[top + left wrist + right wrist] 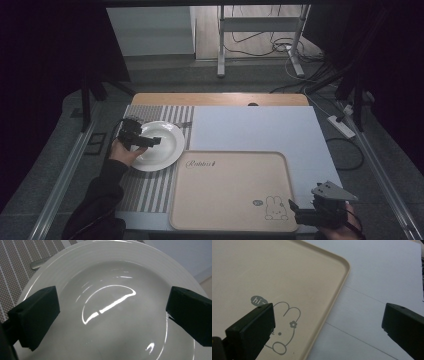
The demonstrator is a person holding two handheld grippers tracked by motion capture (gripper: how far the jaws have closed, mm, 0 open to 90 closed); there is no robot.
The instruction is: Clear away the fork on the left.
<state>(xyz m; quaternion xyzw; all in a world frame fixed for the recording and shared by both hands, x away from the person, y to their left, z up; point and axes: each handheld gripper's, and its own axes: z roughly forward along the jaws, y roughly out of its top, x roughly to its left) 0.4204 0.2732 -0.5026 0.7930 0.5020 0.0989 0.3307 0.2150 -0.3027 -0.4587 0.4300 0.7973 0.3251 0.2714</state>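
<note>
High view: left gripper (150, 141) over the near-left part of one white plate (170, 135), jaws spread, nothing pinched; whether the tips touch the plate cannot be told. Plate on a striped mat (150, 187), with a metal utensil (183, 124) poking out beyond its far rim. Right gripper (295, 211) low at the near-right corner of one beige tray (225, 190), jaws apart, holding nothing. Tray on a white sheet (260, 130), just right of the plate.

Left gripper view: two black fingers (37, 315) set wide, plate (112, 272) spread between and beyond them, empty and glossy. Utensil handle (40, 263) past the left finger, at the rim. No contact to be made out.

Right gripper view: two fingers (254, 327) wide apart, grasping nothing. Left finger above the tray (274, 272) beside one printed rabbit (284, 325); tray edge running between the fingers; right finger above the sheet (374, 285).
</note>
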